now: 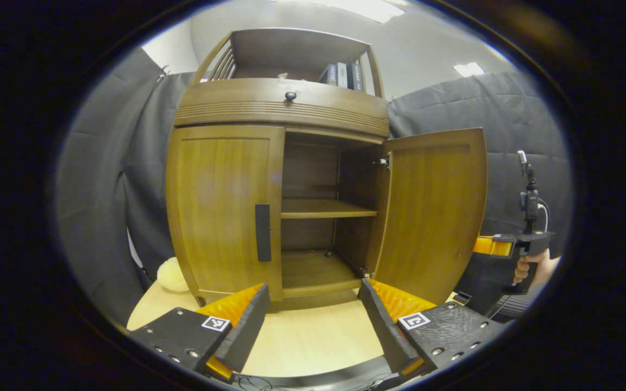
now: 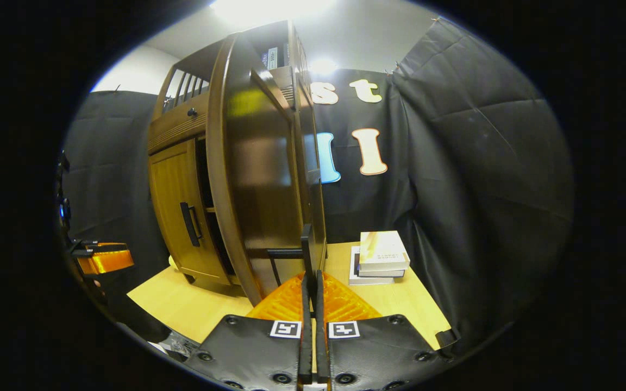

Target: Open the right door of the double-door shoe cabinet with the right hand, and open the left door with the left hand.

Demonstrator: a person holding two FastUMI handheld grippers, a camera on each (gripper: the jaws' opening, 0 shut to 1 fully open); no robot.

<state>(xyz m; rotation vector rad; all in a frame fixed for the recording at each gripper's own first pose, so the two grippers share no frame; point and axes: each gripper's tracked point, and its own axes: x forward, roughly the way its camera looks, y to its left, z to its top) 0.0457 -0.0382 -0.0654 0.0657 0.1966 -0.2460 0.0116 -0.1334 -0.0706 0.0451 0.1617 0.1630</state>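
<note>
Black cloth walling a booth, pale wooden worktop [image 1: 313, 336] carrying a brown double-door shoe cabinet [image 1: 280, 108] with a knobbed drawer band and an open top shelf of books [image 1: 343, 73]. Right door [image 1: 430, 209] swung wide, baring two inner shelves; left door [image 1: 223, 209] flat shut, dark vertical handle [image 1: 262, 232] at its inner edge. Left tool [image 1: 313, 312] spread wide, held back from the cabinet front and facing that handle, touching nothing. Right tool [image 2: 311, 304] pinched shut, fingers [image 2: 306, 288] pressed together just below the open door's handle [image 2: 306, 250]; whether gripping it, impossible to tell. Stack of books [image 2: 379, 258] lying on the worktop beside the cabinet. Hand [image 1: 527, 269] holding the right tool, seen past the open door.
</note>
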